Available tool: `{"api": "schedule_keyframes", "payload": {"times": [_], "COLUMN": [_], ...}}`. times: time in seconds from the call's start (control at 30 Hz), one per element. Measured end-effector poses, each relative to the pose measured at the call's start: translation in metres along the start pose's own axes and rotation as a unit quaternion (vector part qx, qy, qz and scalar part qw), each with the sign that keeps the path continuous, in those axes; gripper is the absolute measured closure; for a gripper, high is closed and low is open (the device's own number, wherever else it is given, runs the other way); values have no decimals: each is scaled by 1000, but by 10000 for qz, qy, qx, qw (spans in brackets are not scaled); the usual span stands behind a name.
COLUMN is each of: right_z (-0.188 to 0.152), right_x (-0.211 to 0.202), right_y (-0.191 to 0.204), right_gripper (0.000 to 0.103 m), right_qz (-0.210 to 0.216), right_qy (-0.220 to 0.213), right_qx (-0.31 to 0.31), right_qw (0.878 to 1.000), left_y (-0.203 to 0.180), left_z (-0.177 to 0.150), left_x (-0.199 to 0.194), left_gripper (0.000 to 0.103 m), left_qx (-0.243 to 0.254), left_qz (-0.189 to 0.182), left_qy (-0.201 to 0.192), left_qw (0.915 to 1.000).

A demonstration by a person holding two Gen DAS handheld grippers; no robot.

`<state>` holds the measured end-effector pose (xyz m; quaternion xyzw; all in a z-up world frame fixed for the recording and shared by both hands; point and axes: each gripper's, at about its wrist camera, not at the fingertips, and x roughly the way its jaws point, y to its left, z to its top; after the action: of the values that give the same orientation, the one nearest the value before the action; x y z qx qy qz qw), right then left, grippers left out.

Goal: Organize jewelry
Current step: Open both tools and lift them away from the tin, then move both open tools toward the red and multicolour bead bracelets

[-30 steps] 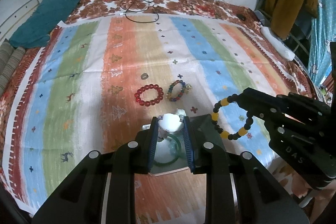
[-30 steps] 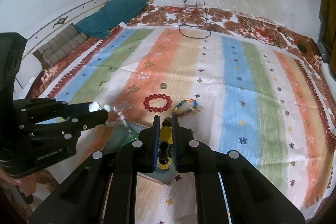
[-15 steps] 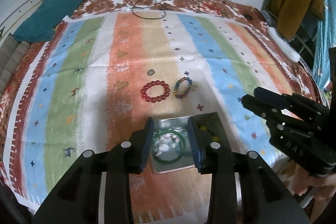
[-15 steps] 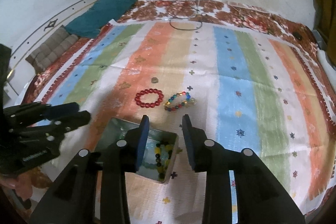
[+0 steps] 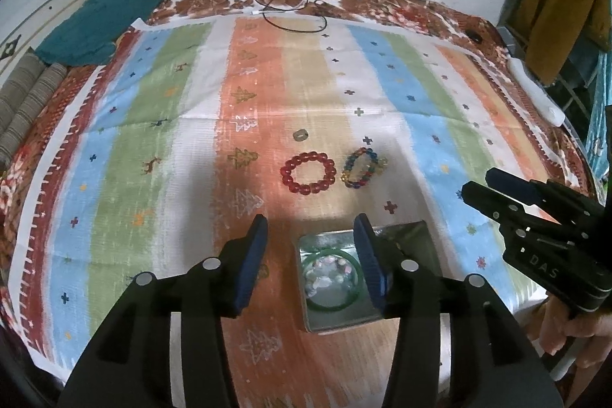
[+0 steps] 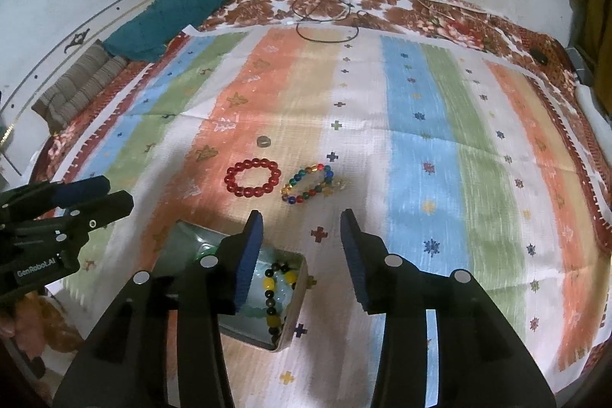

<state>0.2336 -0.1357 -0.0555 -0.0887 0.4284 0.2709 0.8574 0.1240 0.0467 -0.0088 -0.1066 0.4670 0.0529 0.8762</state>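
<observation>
Hovering over a striped, patterned cloth (image 5: pixel 160 125) spread on a bed, both grippers point steeply down with nothing between their blue-padded jaws. The left gripper (image 5: pixel 310 239) has just been opening; its jaws stand apart, empty, above the left edge of a small metal tin (image 5: pixel 405 236) that sits on the orange stripe. Inside the tin, in the left wrist view, lies a green bangle (image 5: pixel 332 304) with a cluster of pale, pearly beads (image 5: pixel 325 274) within its ring. The right gripper (image 6: pixel 302 232) has also just been opening, its jaws apart and empty, and in its own view the same tin (image 6: pixel 296 312) lies below its left finger, showing a black-and-yellow bead bracelet (image 6: pixel 277 289) resting on pale green pieces.

Beyond the tin, still out on the cloth, a red bead bracelet (image 5: pixel 308 173) lies flat, and just beside it to the right, apart from it, a multicoloured bead bracelet (image 5: pixel 359 167). A little farther off sits a small dark ring (image 5: pixel 300 135), on its own.

Each gripper shows in the other's view: the right one (image 5: pixel 497 190) at the right edge, with part of a hand (image 5: pixel 566 327) beneath it, and the left one (image 6: pixel 95 195) at the left edge. At the far end of the bed lie a teal cloth bundle (image 5: pixel 114 18) and looped black cables (image 5: pixel 290 2) trailing down the wall
</observation>
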Motion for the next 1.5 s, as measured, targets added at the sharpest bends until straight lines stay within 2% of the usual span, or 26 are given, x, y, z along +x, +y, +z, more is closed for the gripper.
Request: {"api": "schedule_keyframes", "payload": {"times": [0.63, 0.83, 1.13, 1.5], "right_z": [25, 34, 41, 46], "right_x": [44, 67, 89, 115], "right_y": [-13, -15, -23, -28], "right_gripper": [43, 41, 39, 39], "right_qz": [-205, -271, -302, -317], "right_qy": [348, 529, 686, 929], "right_qx": [0, -55, -7, 38], "right_qw": [9992, 9982, 9972, 9952], "left_y": [7, 17, 20, 21], "left_z": [36, 44, 53, 59], "left_x": [42, 70, 84, 115], "left_gripper": [36, 36, 35, 35], "left_qx": [106, 40, 48, 100], "left_qz": [338, 429, 413, 417], "left_qy": [221, 454, 519, 787], "left_qw": [9991, 9980, 9978, 9960]}}
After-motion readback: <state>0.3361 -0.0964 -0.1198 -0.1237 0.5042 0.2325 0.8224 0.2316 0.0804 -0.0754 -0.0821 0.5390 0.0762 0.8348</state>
